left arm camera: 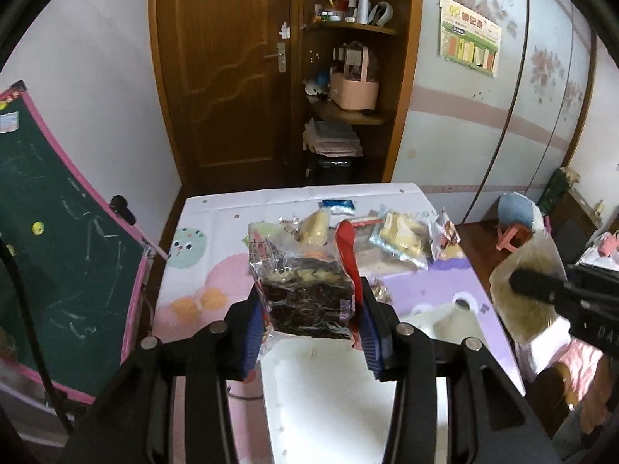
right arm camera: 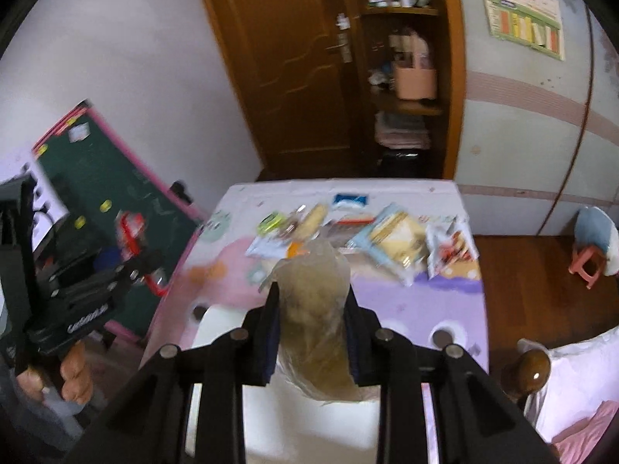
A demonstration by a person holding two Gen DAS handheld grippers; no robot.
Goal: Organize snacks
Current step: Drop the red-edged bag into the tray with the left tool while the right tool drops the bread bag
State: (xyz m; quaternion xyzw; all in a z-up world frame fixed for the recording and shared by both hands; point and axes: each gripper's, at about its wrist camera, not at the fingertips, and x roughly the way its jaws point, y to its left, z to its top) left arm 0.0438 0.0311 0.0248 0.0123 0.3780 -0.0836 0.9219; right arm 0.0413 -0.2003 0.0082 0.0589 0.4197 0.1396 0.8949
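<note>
Both grippers carry 1 snack each above the white container (left arm camera: pixel 321 386) at the near end of the desk (left arm camera: pixel 216 208). The left gripper (left arm camera: pixel 309 332) has its blue fingers (left arm camera: pixel 251 336) closed on a clear crinkly packet of dark cake with red edges (left arm camera: pixel 305 294). The right gripper (right arm camera: pixel 311 332) pinches a clear bag of pale brown snack (right arm camera: pixel 317 328). This seems the carrying step; next, each pack should be lowered into the container and released. More packets (right arm camera: pixel 394 239) lie at the far end, well apart, so the middle offers room. The desk edges are close on both sides.
</note>
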